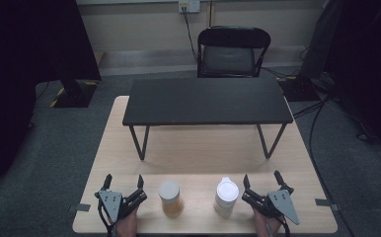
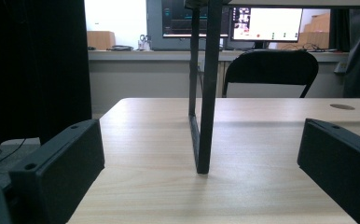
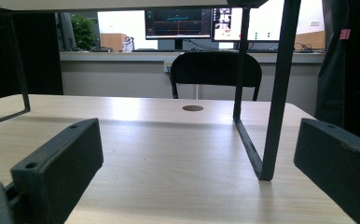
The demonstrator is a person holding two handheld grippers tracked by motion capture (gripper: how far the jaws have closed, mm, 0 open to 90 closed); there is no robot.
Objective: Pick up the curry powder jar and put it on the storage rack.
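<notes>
Two containers stand near the front edge of the wooden table (image 1: 198, 148): a jar with amber contents and a pale lid (image 1: 171, 198) at centre left, and a white lidded cup (image 1: 226, 196) at centre right. My left gripper (image 1: 124, 181) rests on the table left of the jar, jaws wide apart with nothing between them. To the right of the white cup sits my right gripper (image 1: 261, 179), open and empty too. In the left gripper view, the left gripper (image 2: 201, 154) faces a black frame leg (image 2: 206, 107). The right gripper (image 3: 197, 154) looks across bare wood.
A low black bench-like stand (image 1: 207, 101) on thin metal legs covers the far half of the table. Behind the table is a black folding chair (image 1: 233, 52), and cables run on the floor at the right. Monitors (image 3: 187, 23) sit on a far desk.
</notes>
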